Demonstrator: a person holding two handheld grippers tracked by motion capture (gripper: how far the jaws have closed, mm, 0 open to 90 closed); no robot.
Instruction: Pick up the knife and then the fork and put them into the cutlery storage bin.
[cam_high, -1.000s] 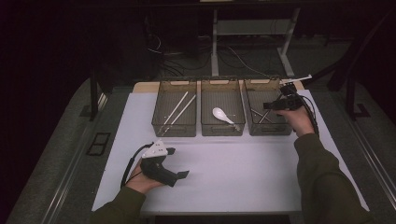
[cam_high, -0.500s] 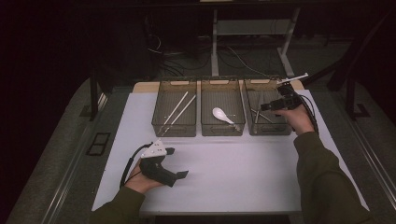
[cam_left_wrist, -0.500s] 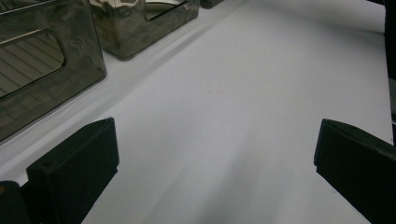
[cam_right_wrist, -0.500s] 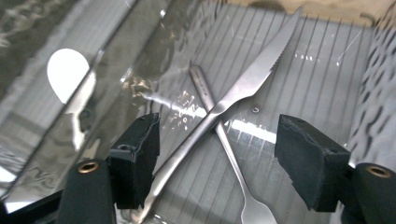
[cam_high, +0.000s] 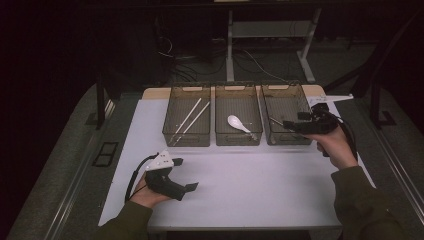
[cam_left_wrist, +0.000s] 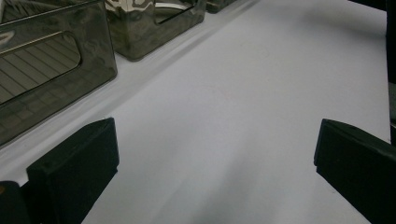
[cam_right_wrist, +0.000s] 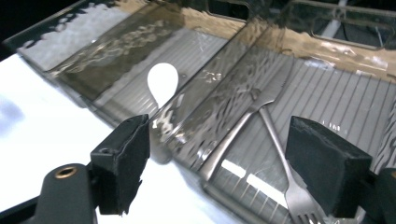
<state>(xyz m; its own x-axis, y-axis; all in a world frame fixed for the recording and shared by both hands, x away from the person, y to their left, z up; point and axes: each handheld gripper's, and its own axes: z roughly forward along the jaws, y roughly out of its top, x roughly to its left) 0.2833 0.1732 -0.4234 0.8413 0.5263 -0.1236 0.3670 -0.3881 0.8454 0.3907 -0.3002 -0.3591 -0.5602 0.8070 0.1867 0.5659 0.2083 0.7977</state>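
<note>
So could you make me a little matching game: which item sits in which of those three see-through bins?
Things:
1. chopsticks
2. white spoon
3. forks

Places:
A. right bin
B. left bin
C. middle bin

Pairs: 1-B, 2-C, 3-A

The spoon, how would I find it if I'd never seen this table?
Look at the white table and find the row of three see-through bins along its far edge. The spoon lies alone in the middle bin. It is white with a round bowl, unlike the long thin sticks in the left bin or the shiny metal forks in the right one.
</note>
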